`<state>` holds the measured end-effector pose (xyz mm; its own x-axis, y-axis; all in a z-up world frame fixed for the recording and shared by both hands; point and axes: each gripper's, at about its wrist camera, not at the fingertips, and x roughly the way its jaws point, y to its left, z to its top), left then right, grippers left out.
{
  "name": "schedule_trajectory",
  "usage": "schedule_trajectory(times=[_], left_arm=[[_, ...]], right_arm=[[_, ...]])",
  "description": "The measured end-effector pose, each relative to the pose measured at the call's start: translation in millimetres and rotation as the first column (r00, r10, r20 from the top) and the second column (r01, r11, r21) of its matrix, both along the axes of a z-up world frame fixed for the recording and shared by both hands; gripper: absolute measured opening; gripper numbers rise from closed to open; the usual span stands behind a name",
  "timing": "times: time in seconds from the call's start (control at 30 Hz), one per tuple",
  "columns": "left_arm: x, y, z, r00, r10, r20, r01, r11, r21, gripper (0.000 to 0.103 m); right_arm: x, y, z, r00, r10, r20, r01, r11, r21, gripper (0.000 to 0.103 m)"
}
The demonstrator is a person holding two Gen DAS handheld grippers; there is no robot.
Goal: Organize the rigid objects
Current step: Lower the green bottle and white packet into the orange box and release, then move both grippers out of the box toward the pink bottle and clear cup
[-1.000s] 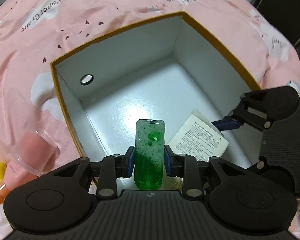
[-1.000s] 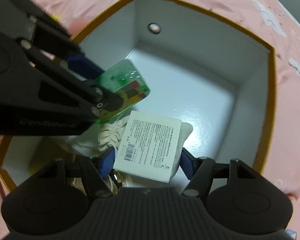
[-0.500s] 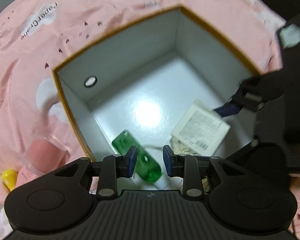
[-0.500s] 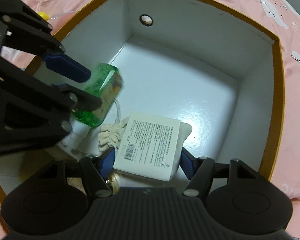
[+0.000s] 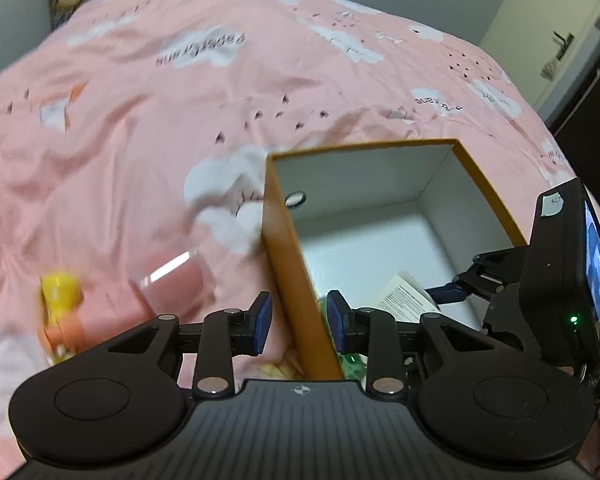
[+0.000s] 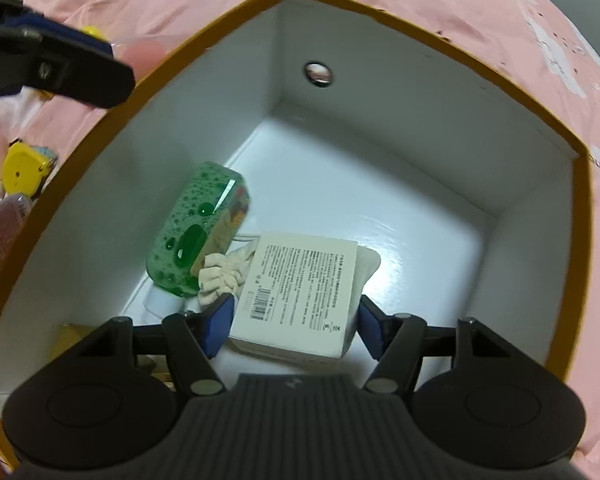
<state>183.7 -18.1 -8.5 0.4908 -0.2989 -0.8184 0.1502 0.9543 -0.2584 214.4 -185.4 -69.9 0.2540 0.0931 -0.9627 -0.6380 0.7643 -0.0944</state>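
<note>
Holding white carton – right gripper fingers clamped on its sides, low in box near corner. Carton stiff, light; grip mid-sides. Green bottle lies inside – slick, rounded. Left gripper empty, fingers narrow, straddling box wall.

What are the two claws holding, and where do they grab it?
The right claw pinches the white printed cardboard box by its two side edges. The left claw holds nothing.
</note>
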Motion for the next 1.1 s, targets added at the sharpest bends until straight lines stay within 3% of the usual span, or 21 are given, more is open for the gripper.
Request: schedule_trajectory(times=[0.13,0.33,0.43,0.57,0.7,0.83,1.0,1.1], left_arm=[[-9.7,13.6,-6.4,0.999,0.033,-0.015,-0.034,0.996,-0.082,0.035],[-22.0,17.6,-7.8,0.999,0.033,-0.005,-0.033,0.994,-0.109,0.035],[-24.7,18.6,-9.8,0.999,0.034,-0.012,-0.036,0.991,-0.132,0.035],[-27.3,19.7,-10.5,0.999,0.037,-0.017,-0.039,0.990,-0.136,0.035],[-26.4,22.5,-11.9,0.998,0.052,-0.026,-0.055,0.987,-0.149,0.035],[-25.5,23.8,-13.0,0.998,0.058,-0.033,-0.062,0.985,-0.159,0.035],[-25.2,24.3,-14.2,0.997,0.060,-0.042,-0.066,0.984,-0.164,0.035],[-24.8,25.3,-15.0,0.997,0.062,-0.048,-0.069,0.983,-0.170,0.035]], right_arm=[[-3.4,6.0,0.3,0.999,0.036,-0.013,-0.036,0.999,0.013,0.064],[-8.7,4.5,6.9,0.989,0.144,-0.037,-0.144,0.989,-0.018,0.064],[-13.1,3.5,5.2,0.970,0.233,-0.067,-0.235,0.972,-0.016,0.064],[-18.5,12.0,3.7,0.921,0.383,-0.067,-0.387,0.920,-0.063,0.064],[-14.8,20.2,-1.1,0.842,0.529,-0.105,-0.538,0.838,-0.095,0.064],[-12.0,28.8,-7.0,0.720,0.670,-0.180,-0.694,0.706,-0.144,0.063],[-15.6,39.9,-8.9,0.584,0.780,-0.223,-0.811,0.558,-0.174,0.063],[-28.5,45.2,-5.9,0.486,0.843,-0.232,-0.872,0.449,-0.195,0.062]])
